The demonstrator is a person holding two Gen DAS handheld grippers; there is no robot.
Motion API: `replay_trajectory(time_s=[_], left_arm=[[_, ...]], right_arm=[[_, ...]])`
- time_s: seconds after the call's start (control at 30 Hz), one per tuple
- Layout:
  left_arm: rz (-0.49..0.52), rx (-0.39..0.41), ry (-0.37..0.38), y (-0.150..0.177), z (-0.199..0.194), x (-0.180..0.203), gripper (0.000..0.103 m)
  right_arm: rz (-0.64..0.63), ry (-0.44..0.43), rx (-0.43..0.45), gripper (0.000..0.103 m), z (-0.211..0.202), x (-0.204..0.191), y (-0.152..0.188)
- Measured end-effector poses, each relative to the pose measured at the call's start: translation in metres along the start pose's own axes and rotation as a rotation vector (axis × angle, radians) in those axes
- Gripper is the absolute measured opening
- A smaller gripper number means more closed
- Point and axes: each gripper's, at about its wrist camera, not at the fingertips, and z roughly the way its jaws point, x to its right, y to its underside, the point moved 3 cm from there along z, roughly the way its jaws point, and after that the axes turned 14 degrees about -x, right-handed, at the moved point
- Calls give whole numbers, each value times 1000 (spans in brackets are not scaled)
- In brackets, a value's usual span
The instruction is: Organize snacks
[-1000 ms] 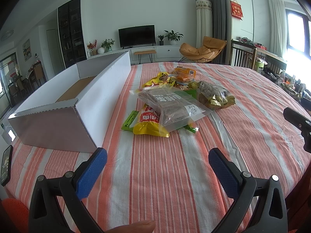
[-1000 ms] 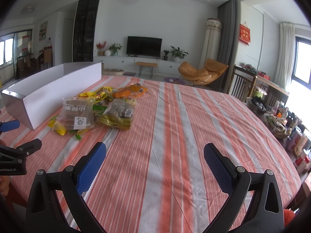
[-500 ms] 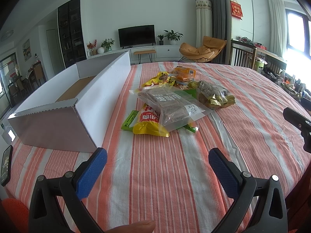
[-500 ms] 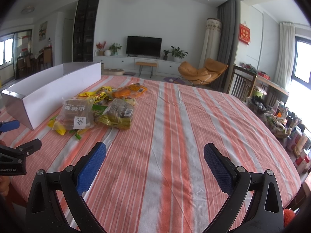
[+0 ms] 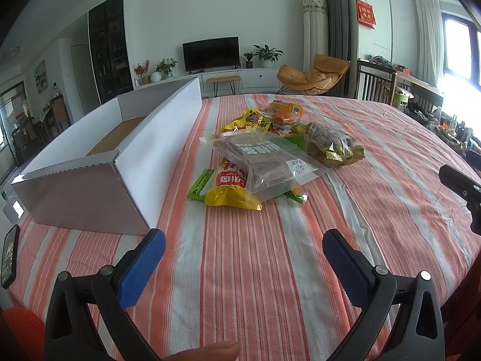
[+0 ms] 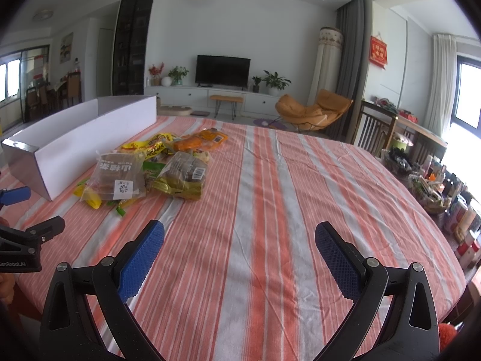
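A pile of snack bags lies on the striped table: a clear bag of brown cakes [image 5: 264, 159] on top, a yellow-and-red bag [image 5: 230, 188] under it, a gold-wrapped bag [image 5: 330, 146] to its right, orange and yellow bags [image 5: 282, 111] behind. The pile also shows in the right wrist view [image 6: 150, 165]. A long white open cardboard box [image 5: 105, 162] stands left of the pile, also seen in the right wrist view [image 6: 75, 141]. My left gripper [image 5: 243, 264] is open and empty, above the table in front of the pile. My right gripper [image 6: 239, 255] is open and empty, right of the pile.
The round table has an orange-and-white striped cloth [image 6: 285, 198]. A phone [image 5: 9, 255] lies at the table's left edge. The right gripper's finger shows at the right of the left wrist view [image 5: 463, 186]. A side table with clutter [image 6: 436, 186] stands beyond the right edge.
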Motion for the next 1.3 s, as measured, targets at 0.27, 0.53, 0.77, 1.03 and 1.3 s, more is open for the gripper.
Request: replay_trajectory(time_s=[0.27,0.53,0.77,1.03,1.3], left_arm=[[2,-13,1,3,2,-1,103],[4,-19,1,2,2,-1,103],[11,-37,2,3,4,0,103],[15,-53,3,3,8,1,103],[17,-57,2,2,8,1,103]], right_arm=[[0,0,-1,101,0,0,0],[0,0,-1,101,0,0,0],[0,0,-1,101,0,0,-1],[2,-1,-3,101,1,1,0],[2,-1,-6,101,3,1,4]])
